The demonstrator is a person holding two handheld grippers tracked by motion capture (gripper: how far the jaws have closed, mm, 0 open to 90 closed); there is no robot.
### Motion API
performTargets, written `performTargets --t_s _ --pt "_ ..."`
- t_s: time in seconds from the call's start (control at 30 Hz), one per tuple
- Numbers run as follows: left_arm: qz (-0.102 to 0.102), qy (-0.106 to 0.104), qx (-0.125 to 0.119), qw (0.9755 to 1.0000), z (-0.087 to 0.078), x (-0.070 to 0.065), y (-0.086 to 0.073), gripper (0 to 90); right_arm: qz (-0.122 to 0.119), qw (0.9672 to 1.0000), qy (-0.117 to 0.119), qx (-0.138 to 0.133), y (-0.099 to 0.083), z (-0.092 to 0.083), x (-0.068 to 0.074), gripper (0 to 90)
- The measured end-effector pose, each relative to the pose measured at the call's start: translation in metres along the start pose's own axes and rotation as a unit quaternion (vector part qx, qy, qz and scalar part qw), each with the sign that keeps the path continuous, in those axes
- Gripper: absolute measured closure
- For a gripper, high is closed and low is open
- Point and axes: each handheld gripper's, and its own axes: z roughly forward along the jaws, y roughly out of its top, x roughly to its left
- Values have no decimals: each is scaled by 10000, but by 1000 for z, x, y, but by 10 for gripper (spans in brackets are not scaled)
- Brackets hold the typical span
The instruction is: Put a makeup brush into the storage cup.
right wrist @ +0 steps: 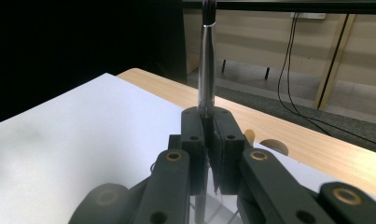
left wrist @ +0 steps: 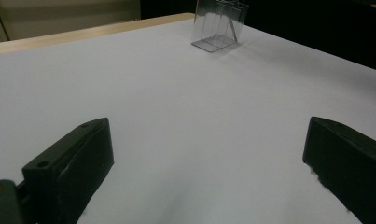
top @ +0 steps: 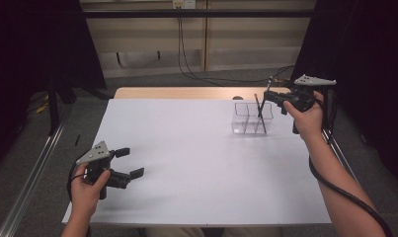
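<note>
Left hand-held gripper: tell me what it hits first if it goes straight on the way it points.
Probably nothing soon: the left hand-held gripper, open, faces bare white tabletop. The clear container stands far off, slightly to one side, so depth is uncertain.

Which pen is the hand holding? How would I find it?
Look at the far right of the white table, where a clear box stands. Two thin sticks rise from it. The held pen is the dark one, pinched in the right tongs; the other stick is brownish and leans free.
</note>
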Motion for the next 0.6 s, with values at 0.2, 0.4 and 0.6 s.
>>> performTargets --t_s 0.2,0.4,0.6 --pt "4 8 15 10000 0 0 0 17 12 10000 -84 12 -2 2 -4 851" --pt "-2 3 8 10000 0 0 0 17 29 9999 -141 -1 -4 3 -6 852" --pt "-3 4 7 10000 0 0 0 17 -9 9998 -202 9 -4 3 -7 851"
